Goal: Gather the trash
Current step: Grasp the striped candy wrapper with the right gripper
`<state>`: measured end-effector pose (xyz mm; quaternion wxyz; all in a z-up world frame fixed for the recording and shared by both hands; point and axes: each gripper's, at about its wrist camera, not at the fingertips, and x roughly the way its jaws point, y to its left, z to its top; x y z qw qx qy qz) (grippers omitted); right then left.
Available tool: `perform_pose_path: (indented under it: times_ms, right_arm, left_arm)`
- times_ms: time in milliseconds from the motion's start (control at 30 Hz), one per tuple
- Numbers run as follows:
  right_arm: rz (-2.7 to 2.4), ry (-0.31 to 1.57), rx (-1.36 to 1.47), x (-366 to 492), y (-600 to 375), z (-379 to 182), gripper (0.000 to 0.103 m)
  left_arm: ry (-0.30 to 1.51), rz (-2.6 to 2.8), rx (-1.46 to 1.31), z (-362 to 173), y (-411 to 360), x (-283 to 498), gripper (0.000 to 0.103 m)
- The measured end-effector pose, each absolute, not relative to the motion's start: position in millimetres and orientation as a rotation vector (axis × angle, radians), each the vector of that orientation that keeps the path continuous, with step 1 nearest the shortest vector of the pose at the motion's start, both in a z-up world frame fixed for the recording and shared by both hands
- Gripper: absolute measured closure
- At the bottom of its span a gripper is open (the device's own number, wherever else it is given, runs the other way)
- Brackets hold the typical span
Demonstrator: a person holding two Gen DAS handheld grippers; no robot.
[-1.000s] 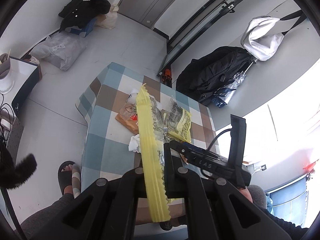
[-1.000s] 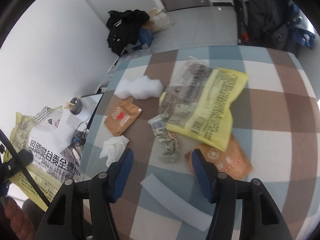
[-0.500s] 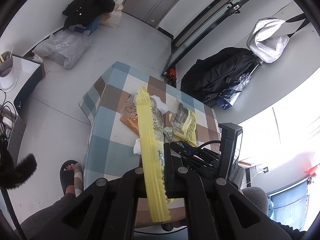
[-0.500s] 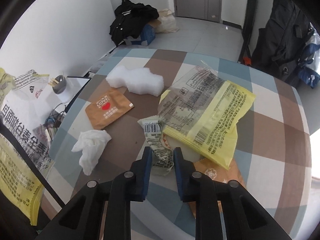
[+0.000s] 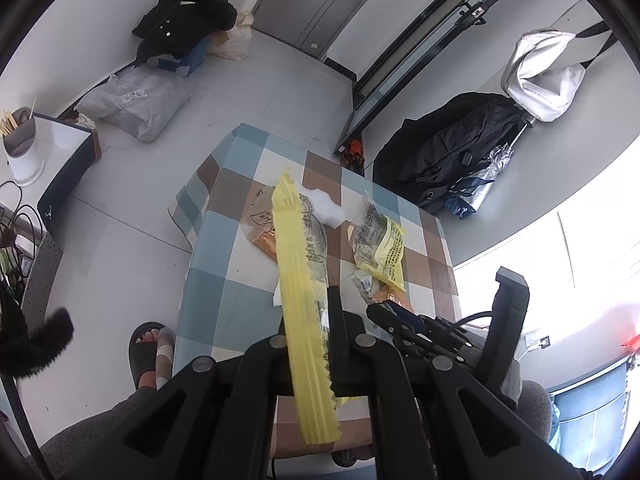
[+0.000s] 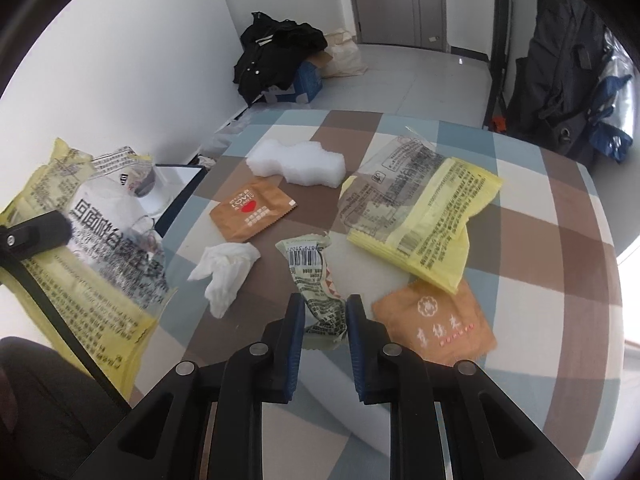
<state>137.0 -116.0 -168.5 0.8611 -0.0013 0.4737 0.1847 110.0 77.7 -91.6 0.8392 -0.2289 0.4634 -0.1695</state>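
The right gripper [image 6: 323,320] clamps its blue-padded jaws on the near end of a crumpled green-and-white wrapper [image 6: 316,276], whose barcoded end stretches away toward twelve o'clock over the checked surface [image 6: 540,240]. The jaws have just been closing, with the wrapper between them. Whether its far end has left the cloth cannot be told.

The left gripper [image 5: 310,328], jaws together, pinches the rim of a large yellow printed bag [image 5: 298,264]; in the right wrist view that bag [image 6: 80,252] hangs at nine o'clock, just off the surface's left edge, apparently serving as the collecting sack.

By the look of it, the step in hand is the pickup of one piece of litter, with much of the job ahead: a white tissue [image 6: 226,270] at ten o'clock of the held wrapper, a brown sachet [image 6: 252,216] beyond it, a white foam block [image 6: 298,162] at twelve, a second yellow bag [image 6: 424,212] at one o'clock and an orange sachet [image 6: 436,328] at three all lie on the cloth.

The next move probably calls for lifting the wrapper clear, carrying it toward nine o'clock and letting go over the sack's mouth. How far that mouth gapes cannot be told, so the left hand may need to spread it.
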Motion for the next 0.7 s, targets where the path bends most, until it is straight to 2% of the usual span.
perform_pose_path:
  times_ms: [700]
  right_arm:
    - [0.383,0.884,0.096,68,-173,-116,0.083]
  left_arm:
    - [0.928,-0.375,-0.374,-78,40,98,0.103]
